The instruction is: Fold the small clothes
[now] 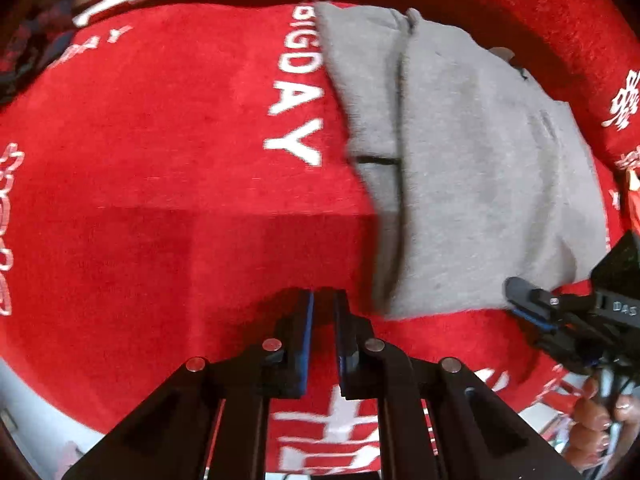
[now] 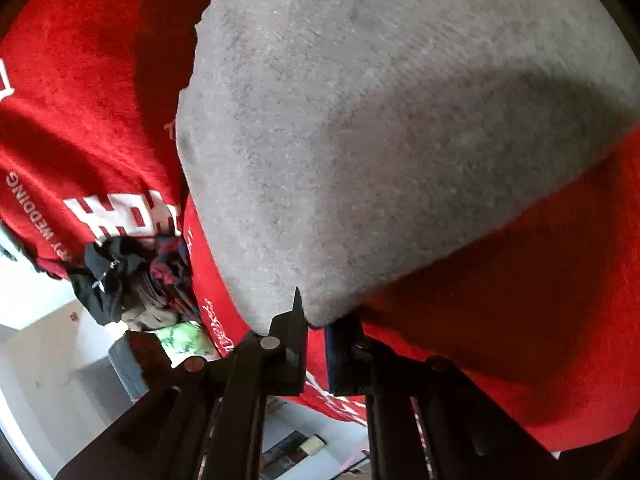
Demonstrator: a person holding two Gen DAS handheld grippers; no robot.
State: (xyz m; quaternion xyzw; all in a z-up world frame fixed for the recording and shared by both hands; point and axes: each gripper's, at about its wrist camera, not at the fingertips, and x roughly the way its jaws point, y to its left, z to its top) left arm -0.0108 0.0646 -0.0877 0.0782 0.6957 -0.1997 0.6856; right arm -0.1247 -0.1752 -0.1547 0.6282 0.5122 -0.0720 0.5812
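A small grey garment (image 1: 472,168) lies partly folded on a red cloth (image 1: 160,152) with white lettering. My left gripper (image 1: 323,300) hovers over the bare red cloth just left of the garment's near edge; its jaws are nearly together with nothing between them. My right gripper (image 1: 528,304) shows at the right in the left wrist view, at the garment's near corner. In the right wrist view the garment (image 2: 380,128) fills the frame and its corner sits between my right gripper's (image 2: 316,320) narrowly parted jaws.
A pile of dark and plaid clothes (image 2: 132,276) lies at the cloth's edge at the left in the right wrist view. Pale floor (image 2: 48,360) and a green patterned item (image 2: 184,340) show below it. The person's hand (image 1: 600,416) holds the right gripper.
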